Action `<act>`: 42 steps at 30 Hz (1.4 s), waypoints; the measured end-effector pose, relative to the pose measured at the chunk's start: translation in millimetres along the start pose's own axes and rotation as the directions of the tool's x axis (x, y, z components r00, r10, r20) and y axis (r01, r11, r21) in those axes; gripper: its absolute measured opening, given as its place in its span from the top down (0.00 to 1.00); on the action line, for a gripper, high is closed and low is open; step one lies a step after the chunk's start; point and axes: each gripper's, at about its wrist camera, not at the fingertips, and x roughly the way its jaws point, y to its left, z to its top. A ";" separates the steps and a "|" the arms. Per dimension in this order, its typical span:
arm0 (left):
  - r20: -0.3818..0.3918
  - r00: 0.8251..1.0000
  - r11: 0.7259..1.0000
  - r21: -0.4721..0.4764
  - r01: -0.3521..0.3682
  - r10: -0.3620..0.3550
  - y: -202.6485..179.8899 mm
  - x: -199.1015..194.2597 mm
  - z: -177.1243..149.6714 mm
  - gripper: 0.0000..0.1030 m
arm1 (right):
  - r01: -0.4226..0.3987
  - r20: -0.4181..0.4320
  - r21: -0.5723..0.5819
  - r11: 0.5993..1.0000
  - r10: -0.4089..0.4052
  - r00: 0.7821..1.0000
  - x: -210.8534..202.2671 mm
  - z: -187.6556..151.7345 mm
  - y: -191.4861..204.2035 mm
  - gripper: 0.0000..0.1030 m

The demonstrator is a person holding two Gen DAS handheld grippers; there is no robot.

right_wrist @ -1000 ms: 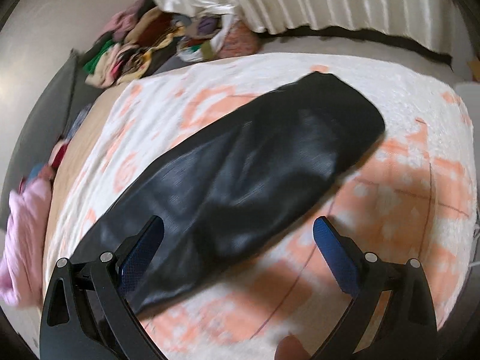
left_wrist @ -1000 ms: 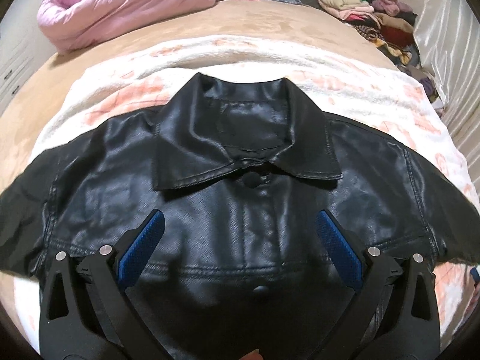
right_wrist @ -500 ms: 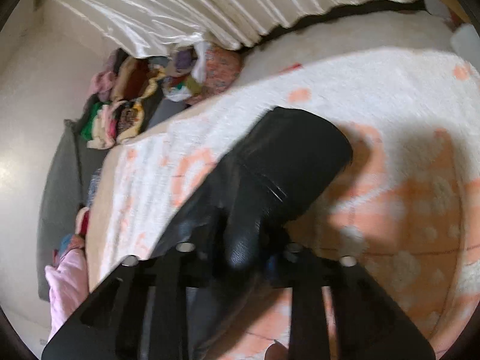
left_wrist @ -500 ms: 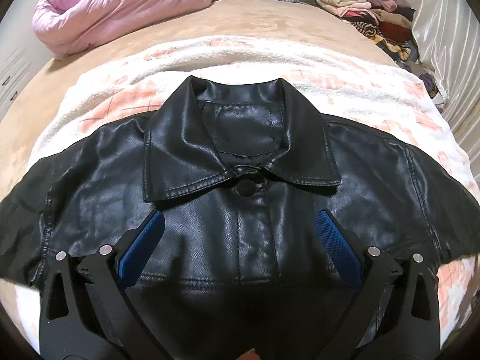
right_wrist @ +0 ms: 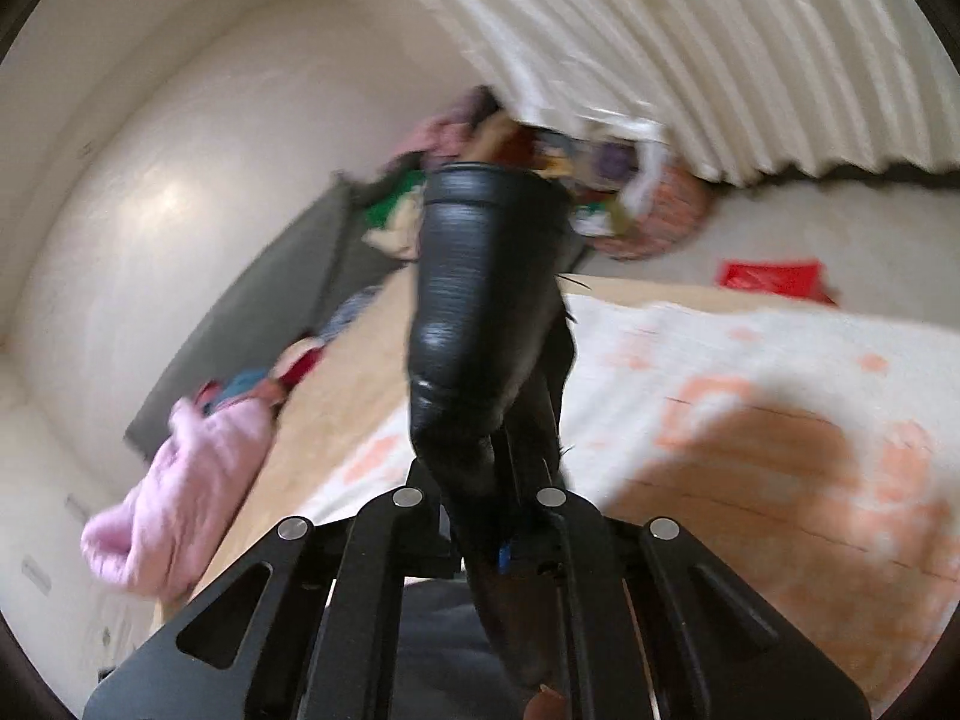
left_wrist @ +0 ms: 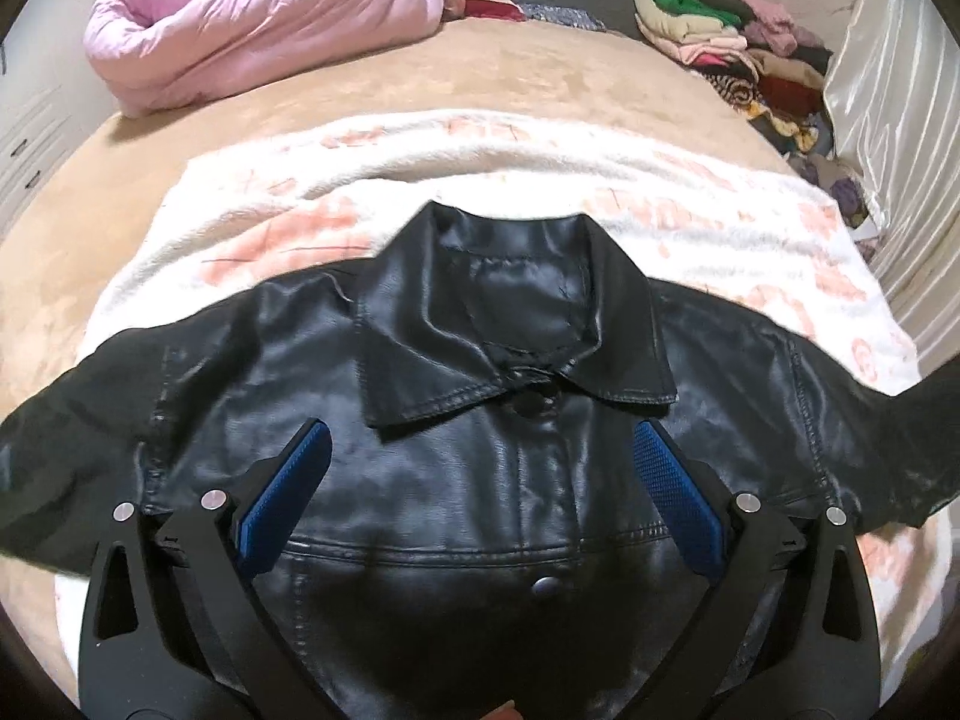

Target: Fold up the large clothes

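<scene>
left gripper [left_wrist: 480, 468] spread over the jacket [left_wrist: 480, 510] — only the right view shows right gripper [right_wrist: 498, 516] pinching its sleeve [right_wrist: 474, 312].

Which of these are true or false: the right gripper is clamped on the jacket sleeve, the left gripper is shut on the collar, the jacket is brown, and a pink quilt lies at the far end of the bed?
1. The right gripper is clamped on the sleeve. True.
2. The left gripper is shut on the collar. False: its jaws stand wide open above the jacket front, gripping nothing.
3. The jacket is brown. False: it is black.
4. A pink quilt lies at the far end of the bed. True.
</scene>
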 end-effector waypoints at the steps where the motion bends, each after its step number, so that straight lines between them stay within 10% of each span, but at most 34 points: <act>1: 0.005 1.000 1.000 -0.012 0.004 -0.003 5.5 -3.6 1.3 0.09 | -0.033 -0.007 -0.038 0.999 0.033 0.999 1.4 -0.2 19.6 0.94; 12: 0.054 0.995 0.990 -0.106 0.092 -0.086 72.0 -45.1 13.6 0.09 | -0.337 -0.164 -0.326 0.883 0.299 0.940 7.8 -46.1 193.1 0.94; 20: 0.128 0.962 0.945 -0.196 0.262 -0.241 121.4 -78.5 18.7 0.09 | -0.531 -0.324 -0.401 0.747 0.427 0.844 2.1 -132.9 283.3 0.94; 25: 0.196 0.915 0.888 -0.236 0.393 -0.353 149.3 -93.0 13.4 0.09 | -0.583 -0.418 -0.446 0.679 0.418 0.807 3.0 -193.3 313.1 0.94; 42: 0.183 0.877 0.839 -0.257 0.479 -0.444 177.0 -78.6 -15.3 0.09 | -0.597 -0.583 -0.540 0.593 0.248 0.774 29.1 -350.7 334.6 0.87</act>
